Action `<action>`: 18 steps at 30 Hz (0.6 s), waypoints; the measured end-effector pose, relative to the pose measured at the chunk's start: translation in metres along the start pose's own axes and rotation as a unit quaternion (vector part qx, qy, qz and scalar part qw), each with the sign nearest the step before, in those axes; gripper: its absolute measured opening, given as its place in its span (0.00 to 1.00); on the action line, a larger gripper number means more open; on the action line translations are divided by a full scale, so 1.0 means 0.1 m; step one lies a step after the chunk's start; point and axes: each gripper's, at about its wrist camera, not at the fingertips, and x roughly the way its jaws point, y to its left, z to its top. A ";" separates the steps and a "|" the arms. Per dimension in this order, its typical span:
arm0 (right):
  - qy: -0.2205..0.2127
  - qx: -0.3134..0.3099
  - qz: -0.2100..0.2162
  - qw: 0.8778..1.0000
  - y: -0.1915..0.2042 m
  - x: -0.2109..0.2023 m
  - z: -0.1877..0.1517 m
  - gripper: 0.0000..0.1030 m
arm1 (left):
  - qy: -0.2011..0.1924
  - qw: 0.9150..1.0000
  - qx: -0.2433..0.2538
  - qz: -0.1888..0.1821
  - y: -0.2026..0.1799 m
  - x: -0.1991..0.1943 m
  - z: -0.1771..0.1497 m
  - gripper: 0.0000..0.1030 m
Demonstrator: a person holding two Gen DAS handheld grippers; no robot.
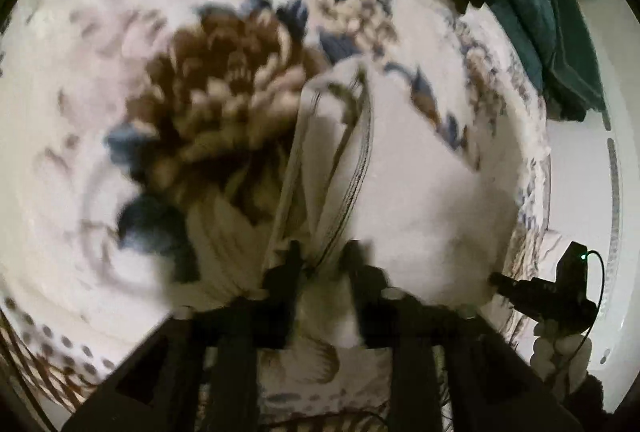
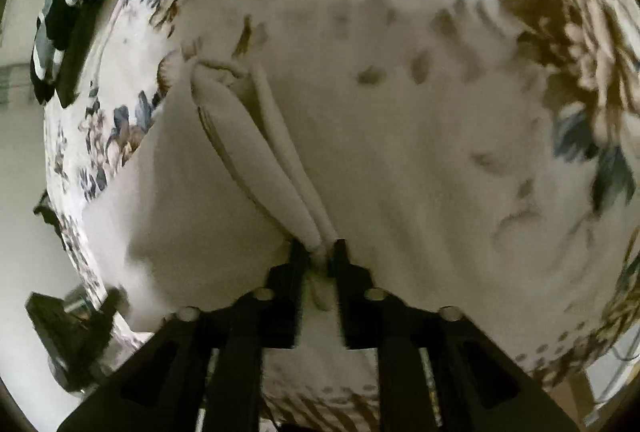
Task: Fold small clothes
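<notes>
A small white garment (image 1: pixel 416 167) with a ribbed hem hangs over a floral bedspread (image 1: pixel 208 103). My left gripper (image 1: pixel 322 256) is shut on its ribbed edge, which runs up and away from the fingertips. In the right wrist view the same white garment (image 2: pixel 208 216) hangs to the left, and my right gripper (image 2: pixel 318 252) is shut on its rolled edge (image 2: pixel 276 143). The cloth is lifted and stretched between the two grippers. The right gripper also shows in the left wrist view (image 1: pixel 548 296) at the lower right.
The floral bedspread (image 2: pixel 460 91) covers a round-looking surface in both views. Dark green and dark clothes (image 1: pixel 536 15) lie at its far edge, also seen in the right wrist view (image 2: pixel 76 7). A white wall or floor lies beyond the edge (image 1: pixel 592 167).
</notes>
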 end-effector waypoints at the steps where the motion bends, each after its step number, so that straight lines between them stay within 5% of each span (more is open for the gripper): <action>1: -0.013 -0.004 0.003 1.000 0.01 -0.08 0.02 0.29 | -0.014 1.000 0.005 0.001 -0.03 -0.07 0.05 0.39; 3: -0.039 -0.008 0.022 0.999 0.04 -0.21 0.08 0.37 | -0.036 0.999 0.013 -0.004 -0.07 -0.14 0.19 0.55; 9: -0.081 -0.002 0.086 0.993 0.20 -0.23 0.50 0.41 | -0.029 0.999 0.032 -0.001 -0.18 0.28 0.75 0.55; 11: -0.077 0.001 0.089 0.993 0.31 -0.11 0.65 0.41 | -0.024 0.999 0.035 0.000 -0.20 0.43 0.86 0.49; 12: -0.076 -0.003 0.089 0.993 0.36 -0.04 0.71 0.40 | -0.026 0.999 0.039 0.007 -0.21 0.49 0.89 0.20; 13: -0.077 -0.009 0.087 0.993 0.42 0.01 0.75 0.25 | -0.024 0.999 0.042 0.011 -0.22 0.53 0.91 0.09; 14: -0.081 -0.012 0.081 0.993 0.49 0.07 0.78 0.11 | -0.022 0.999 0.043 0.017 -0.21 0.57 0.91 0.09; 18: -0.105 0.004 0.056 0.993 0.44 0.08 0.80 0.09 | -0.029 0.999 0.037 0.013 -0.08 0.59 0.88 0.09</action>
